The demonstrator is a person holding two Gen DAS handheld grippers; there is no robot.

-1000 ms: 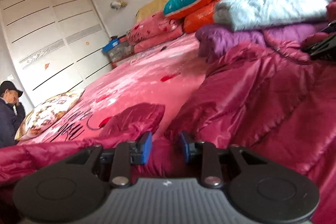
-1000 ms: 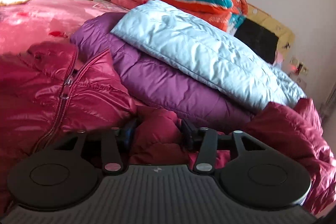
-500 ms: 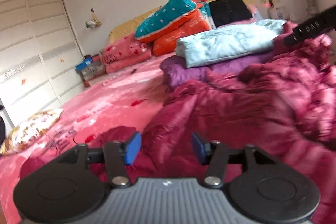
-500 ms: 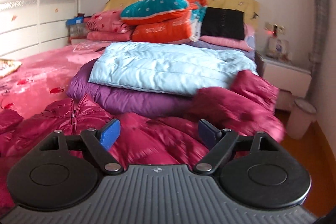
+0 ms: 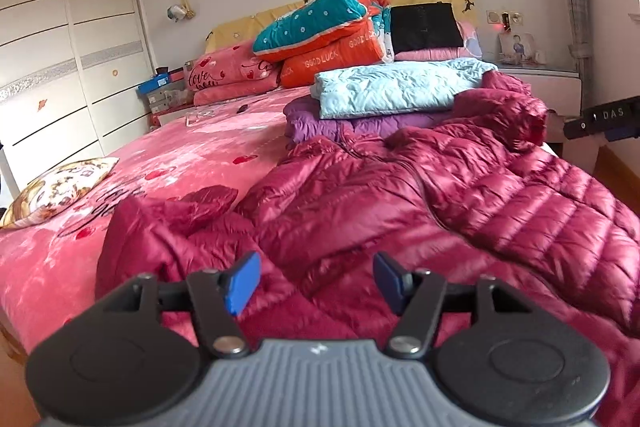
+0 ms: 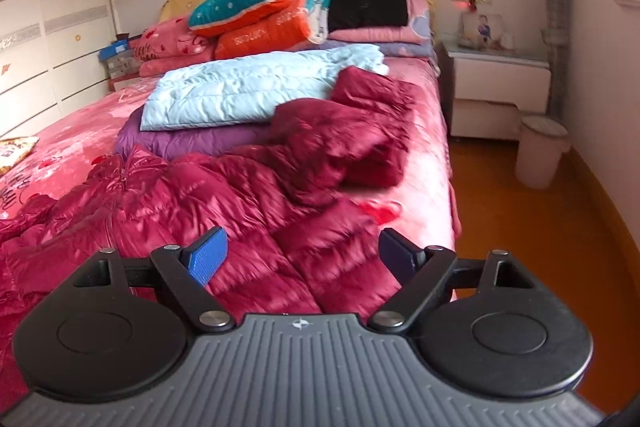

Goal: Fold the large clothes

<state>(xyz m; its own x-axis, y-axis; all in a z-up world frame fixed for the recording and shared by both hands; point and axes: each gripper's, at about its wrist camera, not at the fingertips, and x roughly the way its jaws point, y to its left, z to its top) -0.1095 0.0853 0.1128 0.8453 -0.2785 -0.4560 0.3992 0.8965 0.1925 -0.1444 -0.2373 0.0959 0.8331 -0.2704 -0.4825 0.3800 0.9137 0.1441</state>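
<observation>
Both tongs hung empty, the left gripper [image 5: 314, 281] opening and the right gripper [image 6: 302, 255] spread wide, so each needed a firm bite on the crimson down jacket [image 5: 420, 195] hem before folding

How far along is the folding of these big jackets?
Done: a light blue jacket lies folded on a purple one. In hand: nothing; the left gripper, jaws opening, and the right gripper are empty above the dark red jacket. Left: that jacket, spread and rumpled on the bed.
</observation>
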